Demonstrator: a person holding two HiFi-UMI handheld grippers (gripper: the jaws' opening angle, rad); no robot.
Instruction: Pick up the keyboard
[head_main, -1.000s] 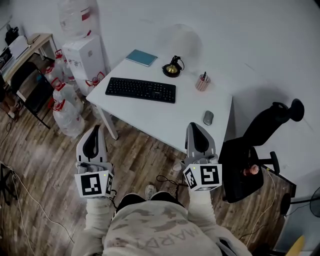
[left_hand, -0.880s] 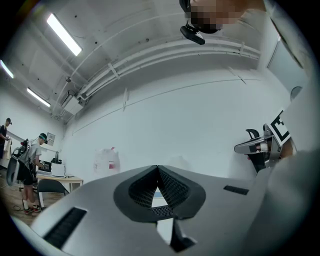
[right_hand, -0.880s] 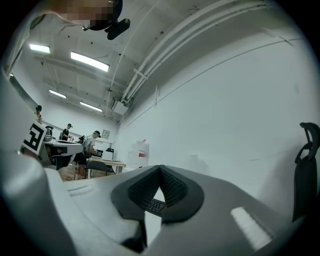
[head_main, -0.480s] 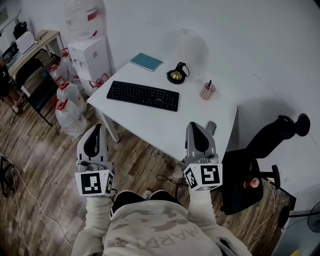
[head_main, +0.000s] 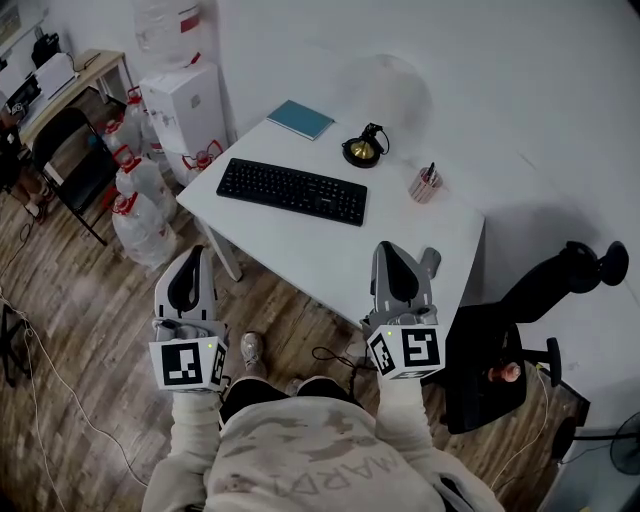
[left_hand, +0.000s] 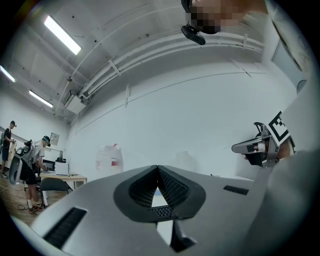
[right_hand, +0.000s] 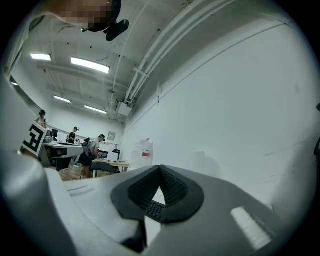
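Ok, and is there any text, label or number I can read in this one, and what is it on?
"MAR...": upside down on the person's shirt; the remaining letters are unclear.
marker cubes: black-and-white square patterns only, no words.
keyboard: key legends too small to read.
red label on the water jug: too blurred to read.
framed sign on the far wall: too small to read.

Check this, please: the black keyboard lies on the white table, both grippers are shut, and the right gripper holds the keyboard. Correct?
Not quite. The right gripper holds nothing: the right gripper view shows its jaws together and empty, and the head view shows it apart from the keyboard. The keyboard lies on the white table, and the left gripper is shut too.
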